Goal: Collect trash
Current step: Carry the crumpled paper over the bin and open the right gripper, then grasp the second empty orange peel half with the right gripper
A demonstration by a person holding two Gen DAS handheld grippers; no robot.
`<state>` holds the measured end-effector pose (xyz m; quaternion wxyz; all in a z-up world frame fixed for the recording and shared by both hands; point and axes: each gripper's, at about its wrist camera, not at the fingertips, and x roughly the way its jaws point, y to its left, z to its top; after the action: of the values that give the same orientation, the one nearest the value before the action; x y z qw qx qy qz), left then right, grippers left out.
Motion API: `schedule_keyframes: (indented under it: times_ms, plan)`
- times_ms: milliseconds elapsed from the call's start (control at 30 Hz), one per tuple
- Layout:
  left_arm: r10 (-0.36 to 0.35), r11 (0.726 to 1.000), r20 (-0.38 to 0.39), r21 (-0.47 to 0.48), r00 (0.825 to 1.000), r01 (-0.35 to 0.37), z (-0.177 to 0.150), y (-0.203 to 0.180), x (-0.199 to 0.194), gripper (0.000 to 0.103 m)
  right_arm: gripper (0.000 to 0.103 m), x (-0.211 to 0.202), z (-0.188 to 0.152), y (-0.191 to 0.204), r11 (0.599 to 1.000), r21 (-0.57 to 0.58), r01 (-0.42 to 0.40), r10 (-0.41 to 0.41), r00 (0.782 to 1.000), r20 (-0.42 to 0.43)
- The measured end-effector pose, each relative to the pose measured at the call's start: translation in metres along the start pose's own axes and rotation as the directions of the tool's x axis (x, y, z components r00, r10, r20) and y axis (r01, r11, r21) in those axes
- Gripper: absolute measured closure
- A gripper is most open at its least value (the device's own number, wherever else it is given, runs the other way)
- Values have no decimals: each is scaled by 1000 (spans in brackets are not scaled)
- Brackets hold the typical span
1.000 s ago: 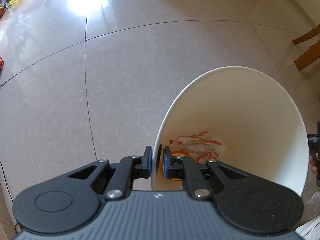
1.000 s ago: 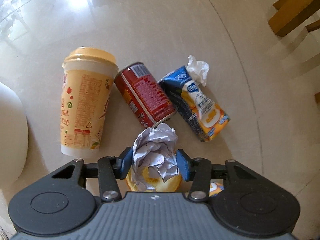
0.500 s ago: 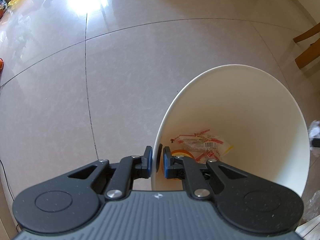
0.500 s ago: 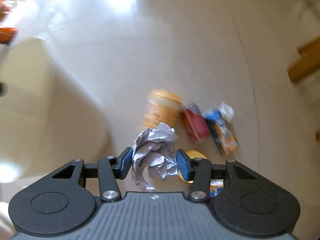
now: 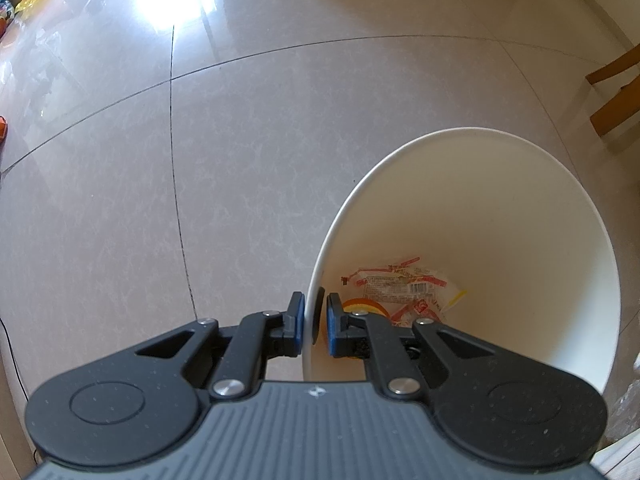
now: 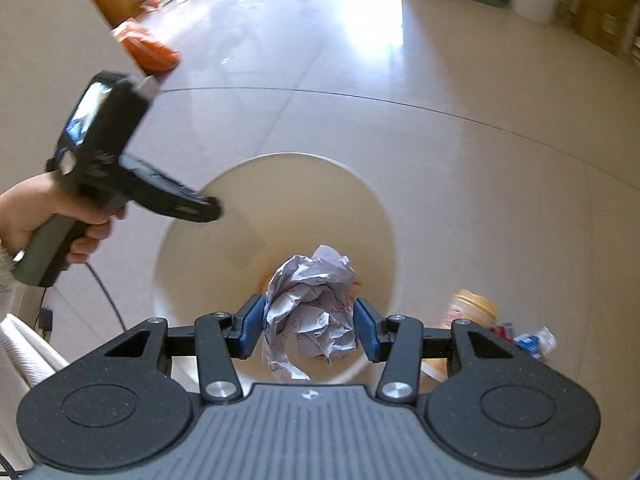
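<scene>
Right gripper (image 6: 309, 327) has the crumpled paper ball (image 6: 311, 312) pinched between its two blue pads, one on each side of the wad, and it's hanging right over the mouth of the white bin (image 6: 376, 208), which sits just ahead of and below the fingers. Left gripper (image 5: 315, 322) is clamped tight on the bin's near rim, one pad outside the wall and one inside, so the bin (image 5: 520, 240) is steadied. Down inside, just beyond the left fingertips, there's a red-and-white wrapper (image 5: 400, 286) and something orange. Paper like that should be super light and squishy, so it probably won't slip, though it could snag on a pad when let go. Grabbing across the fattest part looks like the sane spot. Off to the right gripper's right, a yellow-lidded cup (image 6: 474, 306) lies on the floor (image 6: 480, 168).
</scene>
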<state>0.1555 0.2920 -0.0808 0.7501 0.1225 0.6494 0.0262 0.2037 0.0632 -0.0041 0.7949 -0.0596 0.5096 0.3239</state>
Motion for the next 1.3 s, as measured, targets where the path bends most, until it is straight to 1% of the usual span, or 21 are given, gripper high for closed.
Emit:
schedule_keyframes:
  times_ms: [33, 100, 133, 200, 233, 267, 333, 400, 467, 567, 733, 867, 933, 1033, 1300]
  plan:
    - [1, 1000, 0, 3, 1000, -1, 0, -1, 0, 94, 49, 3, 2, 5, 1000, -6, -7, 7, 1000, 1]
    - [3, 1000, 0, 5, 1000, -3, 0, -2, 0, 94, 44, 7, 4, 9, 1000, -13, -14, 14, 1000, -2]
    - [5, 1000, 0, 7, 1000, -5, 0, -2, 0, 94, 39, 9, 6, 12, 1000, -13, -14, 14, 1000, -2]
    - [7, 1000, 2, 11, 1000, -7, -1, -4, 1, 94, 38, 9, 5, 15, 1000, -17, -21, 21, 1000, 5]
    - [7, 1000, 2, 12, 1000, -7, -1, -4, 1, 94, 35, 9, 5, 15, 1000, -19, -20, 20, 1000, 4]
    - [7, 1000, 2, 11, 1000, -7, -2, -4, 1, 94, 29, 9, 5, 14, 1000, -16, -17, 17, 1000, 4]
    - [7, 1000, 2, 9, 1000, -7, -2, -4, 1, 94, 26, 4, 5, 13, 1000, -4, -21, 21, 1000, 10]
    - [8, 1000, 2, 10, 1000, -8, -2, -5, 1, 94, 25, 0, 5, 11, 1000, 0, -19, 19, 1000, 14]
    - [8, 1000, 2, 9, 1000, -8, -2, -5, 1, 94, 23, -2, 4, 9, 1000, 2, -5, 5, 1000, 23]
    - [8, 1000, 2, 9, 1000, -8, -2, -5, 1, 94, 21, -6, 1, 1, 1000, 15, 9, -9, 999, 35]
    - [7, 1000, 2, 8, 1000, -7, -2, -5, 1, 94, 20, -12, -12, -25, 996, 65, 57, -60, 997, 43]
    - [8, 1000, 1, 6, 1000, -8, -2, -5, 1, 94, 5, -12, -32, -53, 984, 153, 93, -104, 993, 60]
    - [5, 1000, 1, 2, 1000, -5, -2, -5, 0, 94, 0, -9, -44, -68, 973, 202, 109, -125, 989, 72]
    - [1, 1000, 0, -3, 1000, -1, -1, -3, 0, 94, 0, 2, -62, -90, 954, 271, 127, -149, 987, 62]
    - [-6, 1000, 0, -11, 1000, 6, -1, 0, 0, 94, 0, 48, -101, -138, 900, 383, 209, -215, 976, -29]
